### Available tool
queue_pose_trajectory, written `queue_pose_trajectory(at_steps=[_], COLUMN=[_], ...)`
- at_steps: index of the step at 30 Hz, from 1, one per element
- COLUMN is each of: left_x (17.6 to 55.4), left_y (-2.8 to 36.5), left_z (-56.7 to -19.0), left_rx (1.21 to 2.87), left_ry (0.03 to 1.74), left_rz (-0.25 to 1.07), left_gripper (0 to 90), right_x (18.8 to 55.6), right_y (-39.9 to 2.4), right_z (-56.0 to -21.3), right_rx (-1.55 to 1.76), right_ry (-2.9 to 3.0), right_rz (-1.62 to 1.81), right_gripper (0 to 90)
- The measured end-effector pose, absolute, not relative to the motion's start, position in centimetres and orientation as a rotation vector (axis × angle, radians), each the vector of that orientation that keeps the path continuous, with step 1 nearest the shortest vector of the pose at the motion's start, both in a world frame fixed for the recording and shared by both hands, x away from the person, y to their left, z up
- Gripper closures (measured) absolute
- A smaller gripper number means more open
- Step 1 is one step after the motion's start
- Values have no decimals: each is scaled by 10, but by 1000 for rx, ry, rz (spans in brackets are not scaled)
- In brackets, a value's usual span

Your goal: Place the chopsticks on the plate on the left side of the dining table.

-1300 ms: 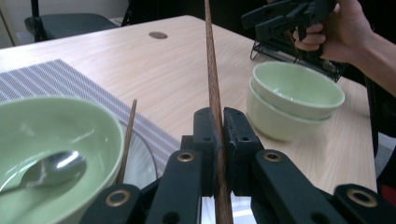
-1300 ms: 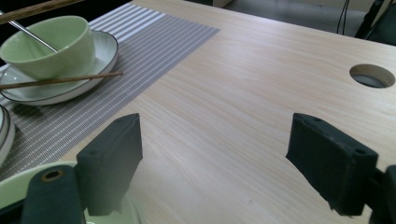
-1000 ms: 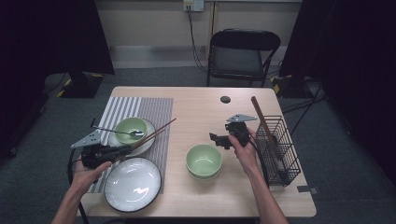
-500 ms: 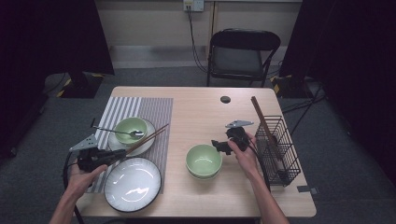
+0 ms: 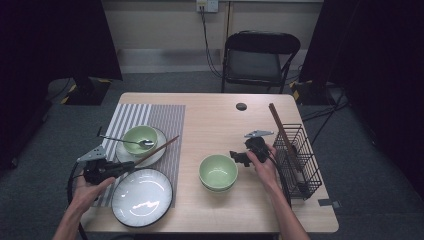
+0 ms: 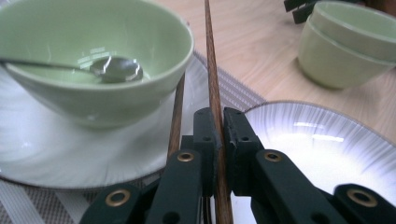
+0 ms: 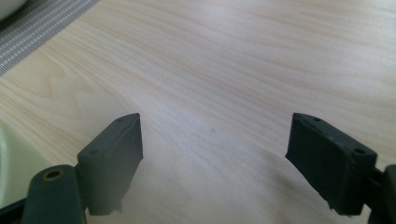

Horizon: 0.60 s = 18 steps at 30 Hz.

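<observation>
Left tool (image 6: 218,135) clamped on one chopstick (image 6: 212,79) leaning across the small plate (image 5: 155,150) beside the spoon bowl (image 5: 139,136), likely for lifting; right tool (image 7: 215,158) spread wide over bare tabletop (image 7: 243,60) near stacked bowls (image 5: 218,171), ready.

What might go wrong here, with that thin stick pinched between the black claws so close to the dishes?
The left gripper pinches only one chopstick; the second chopstick lies loose beside it and may get left behind or knocked off the small plate. The held stick's far end passes close by the green bowl with the spoon, so a swing could nudge it. The open right gripper sits near the stacked bowls and could bump them.
</observation>
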<state>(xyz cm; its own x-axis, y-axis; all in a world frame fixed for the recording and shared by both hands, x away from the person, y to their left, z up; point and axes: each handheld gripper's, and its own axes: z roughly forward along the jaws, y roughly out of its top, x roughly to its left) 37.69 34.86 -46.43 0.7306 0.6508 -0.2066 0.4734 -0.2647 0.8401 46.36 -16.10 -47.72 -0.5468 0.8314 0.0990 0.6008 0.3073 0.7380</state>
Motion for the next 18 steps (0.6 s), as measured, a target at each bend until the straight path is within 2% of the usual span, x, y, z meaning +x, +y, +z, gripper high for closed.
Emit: queue_pose_trajectory(at_steps=[18], left_x=[377], left_y=[355], left_z=[-473], left_rx=[1953], left_ry=[890], left_rz=[221], left_gripper=[844], right_x=[461], right_y=[-155], right_z=[-499], right_rx=[1229], right_ry=[2275], right_rz=[962], right_gripper=[157])
